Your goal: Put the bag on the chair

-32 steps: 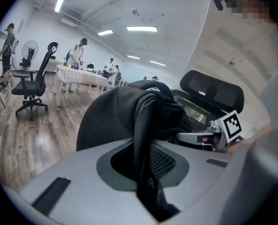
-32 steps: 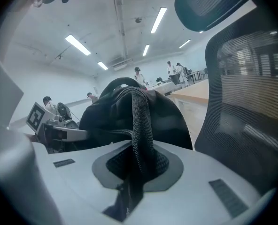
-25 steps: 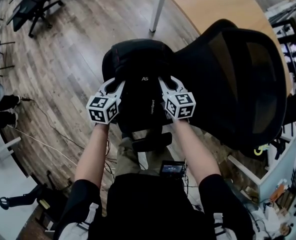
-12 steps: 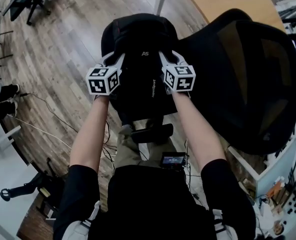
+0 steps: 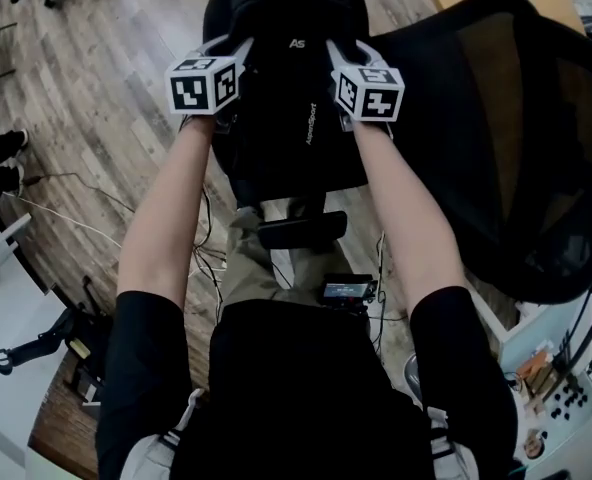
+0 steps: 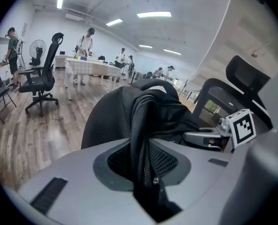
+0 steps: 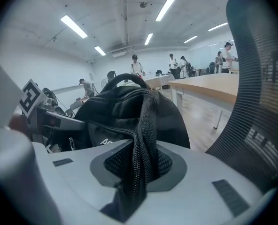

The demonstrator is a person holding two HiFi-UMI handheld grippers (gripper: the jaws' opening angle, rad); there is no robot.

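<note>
The black zippered fabric backpack (image 5: 291, 118) sits at 12 o'clock, the black mesh-backed office chair (image 5: 516, 138) showing its backrest at 2 o'clock. The fingers of my left gripper (image 6: 144, 170) and right gripper (image 7: 135, 172) have just been opening, each pair pinching its zipper seam. I'd release both together once the seat bears it.

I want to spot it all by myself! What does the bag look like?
Find the big black mesh chair on the right of the head view. Just left of it, above the wooden floor, is the bag: a plump black backpack with small white letters, solid cloth where the chair is see-through net.
</note>
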